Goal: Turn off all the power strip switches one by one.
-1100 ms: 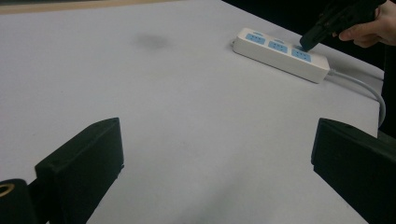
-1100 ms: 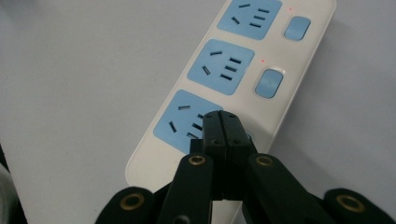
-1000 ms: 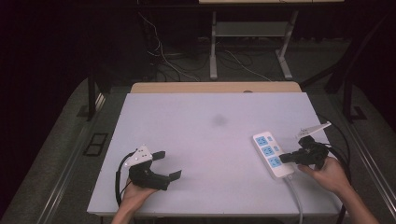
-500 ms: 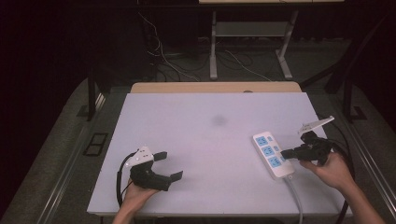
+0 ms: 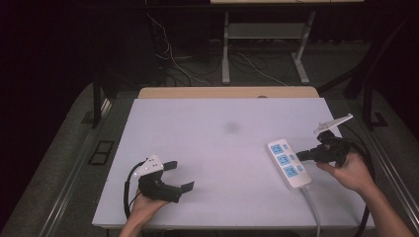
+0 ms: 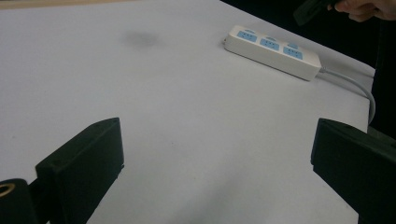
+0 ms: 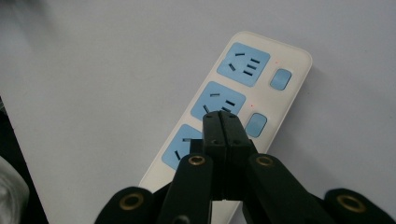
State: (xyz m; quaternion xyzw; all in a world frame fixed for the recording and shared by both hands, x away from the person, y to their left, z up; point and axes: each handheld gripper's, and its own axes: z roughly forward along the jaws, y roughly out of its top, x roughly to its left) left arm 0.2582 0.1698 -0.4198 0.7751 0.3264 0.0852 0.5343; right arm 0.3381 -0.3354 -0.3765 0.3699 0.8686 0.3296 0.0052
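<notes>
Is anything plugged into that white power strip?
No. All three blue sockets on the power strip show bare slots. The right tool, shut, hovers over the strip's middle and holds nothing.

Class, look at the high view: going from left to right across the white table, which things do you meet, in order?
Left gripper → dark smudge → power strip → right gripper, its tip at the strip's right edge → right hand.
</notes>
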